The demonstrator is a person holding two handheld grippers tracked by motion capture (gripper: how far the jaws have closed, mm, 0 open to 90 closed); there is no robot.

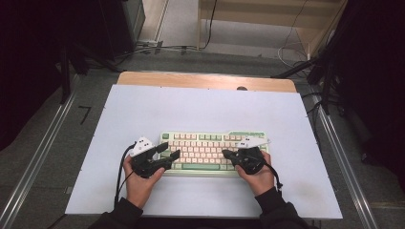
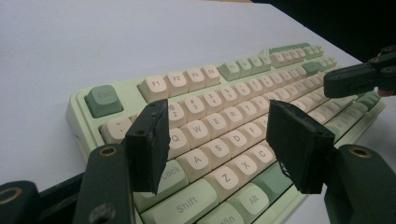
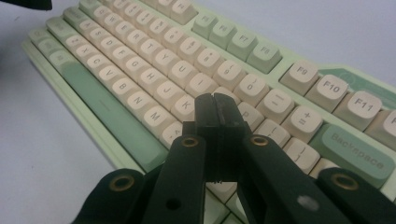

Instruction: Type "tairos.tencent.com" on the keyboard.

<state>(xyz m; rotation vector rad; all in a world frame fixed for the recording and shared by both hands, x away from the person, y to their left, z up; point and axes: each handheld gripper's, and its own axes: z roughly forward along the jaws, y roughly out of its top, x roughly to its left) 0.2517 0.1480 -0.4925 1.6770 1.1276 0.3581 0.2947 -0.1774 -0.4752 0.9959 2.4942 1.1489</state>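
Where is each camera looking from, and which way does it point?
High view: sits above the person's side, looking forward and down on the table; forearms, both hands, left gripper and right gripper show over the keyboard.
Left gripper view: rides the left gripper, looking across the keyboard from the Esc end; its open jaws show.
Right gripper view: rides the right gripper, looking across from the Backspace end; its shut jaws show.
All three share the keyboard.

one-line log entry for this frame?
scene: keyboard on white table | left gripper: open, over left keys | right gripper: shut, empty, over right keys
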